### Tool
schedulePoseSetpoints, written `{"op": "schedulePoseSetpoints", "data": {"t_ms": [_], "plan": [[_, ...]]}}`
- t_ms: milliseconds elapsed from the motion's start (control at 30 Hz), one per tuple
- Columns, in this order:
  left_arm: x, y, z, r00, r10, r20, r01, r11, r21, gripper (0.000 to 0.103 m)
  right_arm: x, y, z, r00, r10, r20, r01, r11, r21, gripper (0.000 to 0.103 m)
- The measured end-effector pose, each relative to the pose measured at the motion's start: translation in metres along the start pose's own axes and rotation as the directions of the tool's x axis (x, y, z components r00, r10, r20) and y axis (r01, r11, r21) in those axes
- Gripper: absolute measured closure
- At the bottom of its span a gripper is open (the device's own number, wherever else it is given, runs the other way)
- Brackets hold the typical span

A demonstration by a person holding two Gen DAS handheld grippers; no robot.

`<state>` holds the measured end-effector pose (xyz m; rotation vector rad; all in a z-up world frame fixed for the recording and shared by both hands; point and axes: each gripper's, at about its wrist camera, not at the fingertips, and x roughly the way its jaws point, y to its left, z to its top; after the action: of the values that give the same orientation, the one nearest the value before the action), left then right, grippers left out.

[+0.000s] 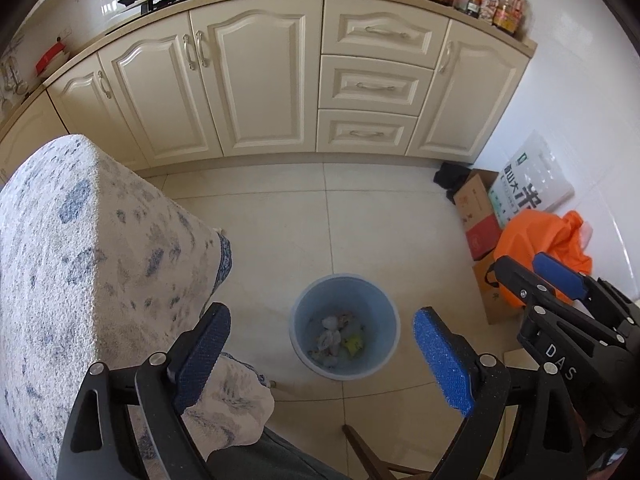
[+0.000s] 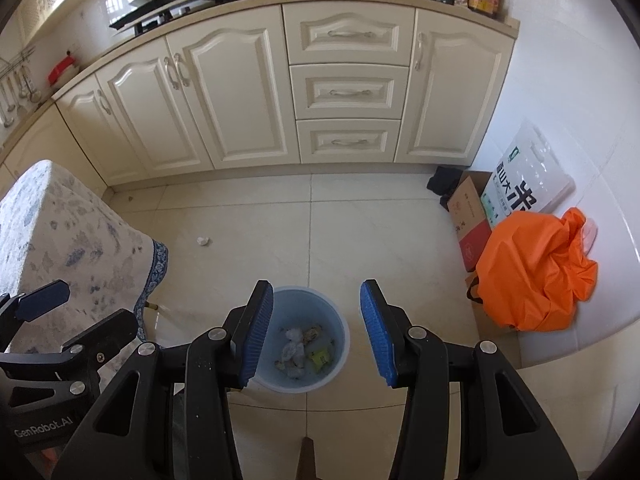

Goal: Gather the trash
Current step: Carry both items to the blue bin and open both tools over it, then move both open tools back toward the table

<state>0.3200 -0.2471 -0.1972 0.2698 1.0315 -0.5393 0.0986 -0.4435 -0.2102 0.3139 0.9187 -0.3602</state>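
A light blue bin (image 1: 301,334) stands on the tiled floor, holding crumpled white tissues (image 1: 331,332) and a yellow-green wrapper (image 1: 354,345). My left gripper (image 1: 322,312) hangs above it, open wide, with nothing between its blue pads. In the right wrist view the bin (image 2: 341,334) lies below my right gripper (image 2: 316,286), whose pads stand apart and empty. A small crumpled white paper (image 2: 203,241) lies on the floor beyond the bin to the left, near the table's cloth. Each gripper shows at the edge of the other's view.
A table under a blue-and-white patterned cloth (image 1: 80,248) stands close on the left. Cream cabinets (image 1: 260,80) line the far wall. An orange bag (image 2: 532,276), cardboard boxes (image 2: 468,216) and a rice sack (image 2: 528,176) crowd the right wall. A wooden leg (image 1: 360,452) sits near the bottom.
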Motion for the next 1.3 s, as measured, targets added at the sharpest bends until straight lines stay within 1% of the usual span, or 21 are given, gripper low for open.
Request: {"op": "schedulePoseSetpoints", "data": {"t_ms": [267, 333, 367, 433, 467, 533, 600, 667, 733, 833, 933, 1067, 1167, 1300], "plan": [[-0.017, 0.003, -0.006, 1.000, -0.002, 0.017, 0.002, 1.000, -0.004, 0.013, -0.015, 0.006, 0.000, 1.000, 0.010, 0.021, -0.010, 1.000, -0.013, 0.056], [-0.024, 0.005, -0.009, 1.000, 0.002, 0.024, -0.001, 1.000, -0.006, 0.013, -0.020, 0.007, 0.000, 0.999, 0.015, 0.030, -0.015, 1.000, -0.014, 0.054], [-0.027, 0.005, -0.010, 1.000, 0.006, 0.029, -0.005, 1.000, -0.007, 0.013, -0.023, 0.008, -0.001, 0.999, 0.017, 0.036, -0.017, 1.000, -0.014, 0.052], [-0.034, 0.006, -0.014, 0.999, 0.021, 0.038, -0.021, 1.000, -0.010, 0.013, -0.029, 0.009, -0.001, 0.999, 0.021, 0.049, -0.021, 1.000, -0.012, 0.039], [-0.039, 0.007, -0.016, 0.999, 0.029, 0.045, -0.028, 1.000, -0.015, 0.013, -0.032, 0.010, -0.002, 0.998, 0.022, 0.059, -0.021, 1.000, -0.013, 0.036], [-0.048, 0.009, -0.020, 0.998, 0.028, 0.054, -0.027, 0.999, -0.027, 0.013, -0.038, 0.012, -0.002, 0.997, 0.023, 0.071, -0.022, 1.000, -0.013, 0.028], [-0.056, 0.011, -0.023, 0.998, 0.031, 0.061, -0.028, 0.999, -0.041, 0.013, -0.044, 0.014, -0.002, 0.996, 0.025, 0.084, -0.024, 1.000, -0.013, 0.023], [-0.065, 0.014, -0.028, 0.997, 0.039, 0.071, -0.035, 0.998, -0.054, 0.013, -0.051, 0.017, -0.002, 0.995, 0.030, 0.096, -0.028, 0.999, -0.019, 0.020], [-0.075, 0.018, -0.034, 0.995, 0.047, 0.084, -0.042, 0.997, -0.069, 0.013, -0.056, 0.020, -0.002, 0.994, 0.035, 0.104, -0.033, 0.999, -0.020, 0.014], [-0.089, 0.025, -0.042, 0.994, 0.052, 0.099, -0.044, 0.995, -0.086, 0.013, -0.064, 0.026, -0.001, 0.992, 0.041, 0.118, -0.038, 0.999, -0.028, 0.008], [-0.104, 0.033, -0.052, 0.993, 0.061, 0.104, -0.050, 0.993, -0.106, 0.013, -0.073, 0.035, -0.001, 0.989, 0.057, 0.134, -0.051, 0.998, -0.045, 0.006], [-0.126, 0.048, -0.067, 0.987, 0.098, 0.127, -0.078, 0.985, -0.151, 0.012, -0.083, 0.053, -0.002, 0.984, 0.091, 0.153, -0.078, 0.993, -0.087, 0.004], [-0.144, 0.063, -0.082, 0.982, 0.127, 0.141, -0.098, 0.976, -0.196, 0.008, -0.090, 0.070, -0.003, 0.979, 0.120, 0.168, -0.099, 0.987, -0.127, 0.002], [-0.166, 0.078, -0.103, 0.974, 0.166, 0.153, -0.122, 0.958, -0.261, 0.008, -0.097, 0.094, -0.004, 0.970, 0.162, 0.179, -0.131, 0.976, -0.175, 0.001]]}}
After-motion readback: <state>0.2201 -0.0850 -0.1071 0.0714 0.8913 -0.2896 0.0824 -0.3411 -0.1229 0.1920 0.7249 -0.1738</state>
